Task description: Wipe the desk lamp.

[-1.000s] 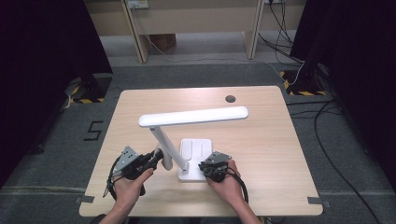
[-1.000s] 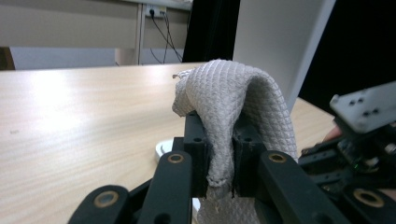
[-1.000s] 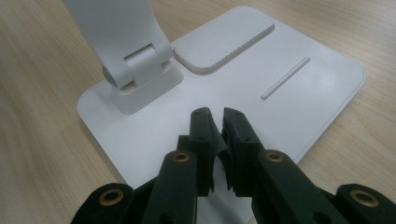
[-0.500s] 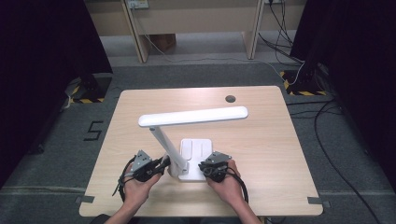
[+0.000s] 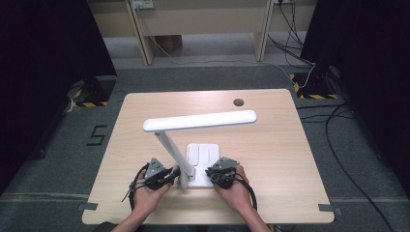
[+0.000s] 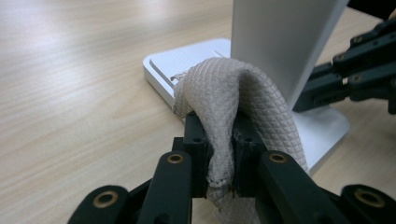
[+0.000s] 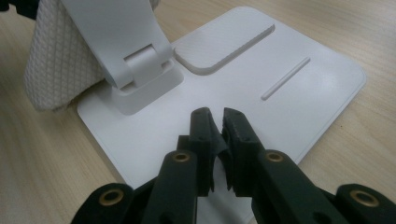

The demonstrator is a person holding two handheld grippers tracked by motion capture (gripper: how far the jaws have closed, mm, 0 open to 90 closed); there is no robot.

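Left gripper (image 5: 175, 172) has moved in — waffle cloth (image 6: 233, 100) clamped against lamp stem (image 5: 172, 151); right gripper (image 7: 219, 122) stays narrowly closed, empty, on the lamp base (image 7: 299, 93).

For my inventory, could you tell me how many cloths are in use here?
1: a beige cloth pinched in the left gripper, against the lamp stem.

We lose the lamp's arm (image 6: 285, 42) past the top edge, and the cloth (image 6: 233, 107) hides its foot.
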